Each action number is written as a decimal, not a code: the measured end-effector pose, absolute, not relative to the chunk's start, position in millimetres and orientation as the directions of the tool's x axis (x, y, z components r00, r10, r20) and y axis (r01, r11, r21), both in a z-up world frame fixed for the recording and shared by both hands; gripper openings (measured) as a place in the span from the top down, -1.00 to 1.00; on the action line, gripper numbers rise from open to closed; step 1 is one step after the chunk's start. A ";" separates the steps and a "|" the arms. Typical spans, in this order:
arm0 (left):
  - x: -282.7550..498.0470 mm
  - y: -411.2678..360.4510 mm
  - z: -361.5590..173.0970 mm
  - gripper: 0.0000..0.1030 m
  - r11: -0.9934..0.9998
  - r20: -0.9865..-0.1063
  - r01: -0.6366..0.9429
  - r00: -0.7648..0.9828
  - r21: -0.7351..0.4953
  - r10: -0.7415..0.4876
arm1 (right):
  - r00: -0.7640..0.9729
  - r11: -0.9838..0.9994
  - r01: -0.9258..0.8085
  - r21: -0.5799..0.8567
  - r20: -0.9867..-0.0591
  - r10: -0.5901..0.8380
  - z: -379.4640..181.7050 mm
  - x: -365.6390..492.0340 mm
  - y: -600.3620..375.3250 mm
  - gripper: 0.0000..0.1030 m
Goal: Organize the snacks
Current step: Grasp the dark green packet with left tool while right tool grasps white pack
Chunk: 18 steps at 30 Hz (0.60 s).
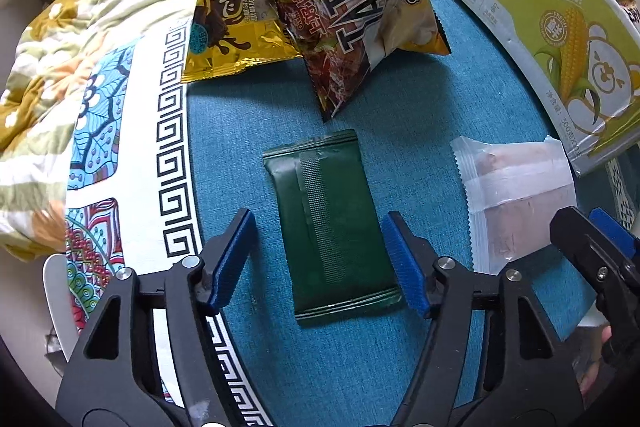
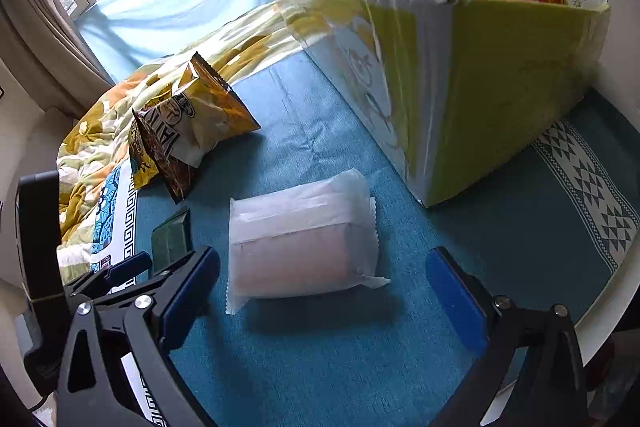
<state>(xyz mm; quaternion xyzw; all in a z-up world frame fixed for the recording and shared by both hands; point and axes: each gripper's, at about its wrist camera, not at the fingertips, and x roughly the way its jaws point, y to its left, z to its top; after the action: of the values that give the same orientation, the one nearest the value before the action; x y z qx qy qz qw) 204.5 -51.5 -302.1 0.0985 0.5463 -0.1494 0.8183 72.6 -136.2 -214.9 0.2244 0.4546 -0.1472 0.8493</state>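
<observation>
My left gripper (image 1: 320, 259) is open, its blue pads on either side of a dark green flat packet (image 1: 334, 227) lying on the teal cloth; the packet also shows in the right wrist view (image 2: 172, 237). My right gripper (image 2: 322, 291) is open, just in front of a white-wrapped pinkish cake (image 2: 302, 239), which also shows in the left wrist view (image 1: 516, 203). Two chip bags lean together further back: a brown one (image 1: 348, 27) and a gold one (image 1: 228, 27). A green-and-white cardboard box (image 2: 460, 87) holds several snack bags.
The box wall (image 1: 532, 11) stands at the right in the left wrist view. A flowered quilt (image 1: 80, 39) is bunched up on the left and behind. The patterned cloth border (image 1: 172, 147) runs along the left; the table's white rim (image 2: 616, 291) curves at the right.
</observation>
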 end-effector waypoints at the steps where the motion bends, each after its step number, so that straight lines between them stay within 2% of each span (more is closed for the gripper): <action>1: 205.4 -50.9 -302.3 -0.19 0.936 -0.924 0.351 0.357 -0.002 -0.136 | 0.541 0.858 0.450 0.248 -0.840 -0.041 -217.8 74.1 -135.0 -0.99; 6: 207.0 -49.7 -301.3 -0.15 0.929 -0.923 0.370 0.357 -0.003 -0.145 | 0.533 0.875 0.424 0.234 -0.846 -0.032 -225.8 84.4 -129.1 -0.99; 7: 207.0 -51.2 -301.1 -0.10 0.926 -0.922 0.377 0.358 -0.005 -0.150 | 0.531 0.878 0.419 0.231 -0.847 -0.031 -226.8 86.8 -127.8 -0.99; 8: 206.9 -52.0 -300.2 0.10 0.923 -0.920 0.385 0.360 -0.003 -0.154 | 0.530 0.882 0.414 0.226 -0.848 -0.031 -227.5 89.2 -126.6 -0.99; 9: 207.8 -52.9 -299.3 0.18 0.920 -0.920 0.393 0.361 0.000 -0.154 | 0.528 0.885 0.410 0.220 -0.849 -0.033 -228.3 91.6 -125.4 -0.99; 18: 220.5 -45.9 -295.3 0.21 0.918 -0.924 0.394 0.339 -0.029 -0.175 | 0.501 0.905 0.391 0.170 -0.864 -0.054 -240.0 106.4 -119.3 -0.99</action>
<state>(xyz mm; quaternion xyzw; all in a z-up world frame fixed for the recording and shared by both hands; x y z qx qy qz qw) 220.5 -45.9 -295.3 0.1002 0.5473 -0.1753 0.8122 106.4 -119.3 -240.0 0.1747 0.4821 -0.1308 0.8485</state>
